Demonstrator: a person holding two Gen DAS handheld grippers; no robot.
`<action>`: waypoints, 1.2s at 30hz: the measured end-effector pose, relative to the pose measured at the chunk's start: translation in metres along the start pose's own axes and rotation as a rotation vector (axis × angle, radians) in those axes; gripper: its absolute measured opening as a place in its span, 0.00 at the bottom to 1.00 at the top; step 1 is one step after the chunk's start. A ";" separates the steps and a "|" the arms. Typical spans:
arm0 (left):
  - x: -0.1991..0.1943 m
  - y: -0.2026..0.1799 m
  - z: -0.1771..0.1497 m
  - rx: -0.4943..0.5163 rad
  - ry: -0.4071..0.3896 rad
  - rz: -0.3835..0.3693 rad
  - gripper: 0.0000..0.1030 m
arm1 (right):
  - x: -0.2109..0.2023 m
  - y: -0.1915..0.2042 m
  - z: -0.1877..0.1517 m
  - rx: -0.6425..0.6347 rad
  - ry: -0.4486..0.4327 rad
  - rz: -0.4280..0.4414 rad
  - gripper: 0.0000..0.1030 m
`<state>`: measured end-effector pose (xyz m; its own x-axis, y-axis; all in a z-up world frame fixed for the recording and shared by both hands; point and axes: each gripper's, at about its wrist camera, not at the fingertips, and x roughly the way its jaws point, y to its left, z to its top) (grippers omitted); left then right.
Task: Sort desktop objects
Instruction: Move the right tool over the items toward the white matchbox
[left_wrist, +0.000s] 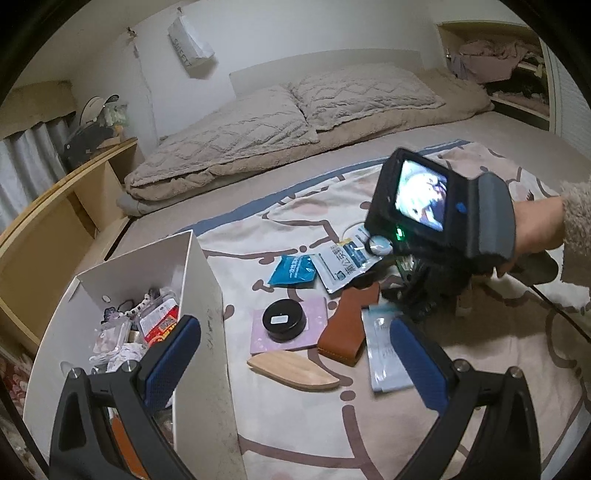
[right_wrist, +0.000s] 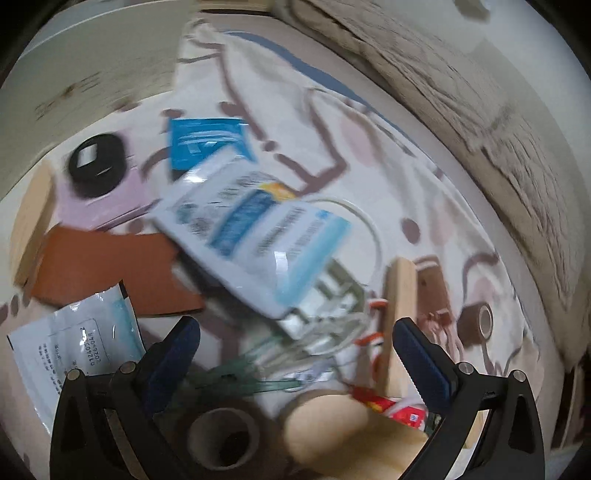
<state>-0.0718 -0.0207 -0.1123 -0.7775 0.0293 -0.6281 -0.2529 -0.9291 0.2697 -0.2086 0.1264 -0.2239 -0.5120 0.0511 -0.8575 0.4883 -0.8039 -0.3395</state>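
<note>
1. A glossy round black tin (left_wrist: 284, 319) sits on a flat pink pad (left_wrist: 317, 314); just near of them lies a smooth, pointed wooden piece (left_wrist: 291, 369), and to the right a tan leather case (left_wrist: 351, 325).
2. Crinkly plastic packets: blue sachet (left_wrist: 293, 270), white mask pack (left_wrist: 345, 264).
3. Everything lies on a patterned blanket (left_wrist: 295, 435) spread over a bed, quilted pillows (left_wrist: 258, 125) at the far end.
4. A white box (left_wrist: 207, 295) of small items stands at left.
5. Left gripper (left_wrist: 295, 365) hovers with fingers wide apart, holding nothing.
6. Right gripper (right_wrist: 295, 362) is spread wide above blurred clutter, empty too.
</note>
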 end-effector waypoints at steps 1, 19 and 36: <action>-0.002 0.001 0.001 0.000 -0.005 0.005 1.00 | -0.002 0.006 0.000 -0.028 -0.007 0.003 1.00; -0.054 0.030 -0.006 -0.059 -0.084 0.011 1.00 | -0.063 0.103 -0.033 -0.325 -0.107 0.046 1.00; -0.074 0.014 -0.021 -0.039 -0.070 -0.031 1.00 | -0.109 0.060 -0.081 0.080 -0.134 0.223 1.00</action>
<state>-0.0062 -0.0432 -0.0775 -0.8084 0.0831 -0.5827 -0.2564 -0.9408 0.2216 -0.0662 0.1205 -0.1825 -0.4895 -0.2073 -0.8470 0.5449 -0.8311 -0.1115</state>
